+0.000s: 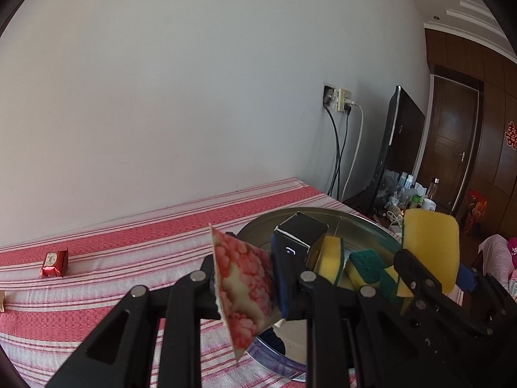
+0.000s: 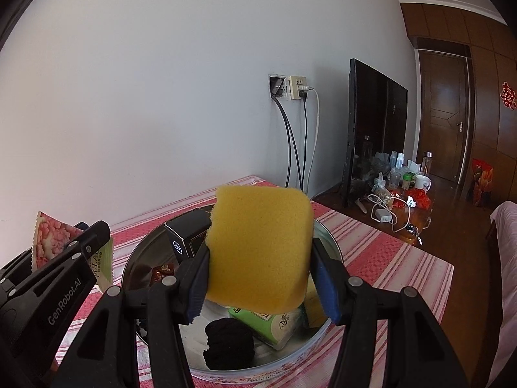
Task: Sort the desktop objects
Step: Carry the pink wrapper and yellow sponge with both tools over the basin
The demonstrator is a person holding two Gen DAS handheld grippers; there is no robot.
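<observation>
The bench [image 1: 135, 242], under its pink striped cloth, carries a round metal tin [image 2: 326, 236] near the right end, already stocked with a black box [image 2: 187, 226], sponges, a green tissue pack [image 2: 271, 323] and a black bundle [image 2: 229, 342]. My right tool [image 2: 260, 278] grips a yellow sponge [image 2: 258, 249] by its 2 side edges, just above the tin. My left tool [image 1: 245, 278] is clamped tight on a pink snack packet [image 1: 242, 284], just left of the tin's rim. I judge both should go over open space inside the tin, low before release, one at a time. A small red sweet [image 1: 54, 262] waits far left on the cloth.
</observation>
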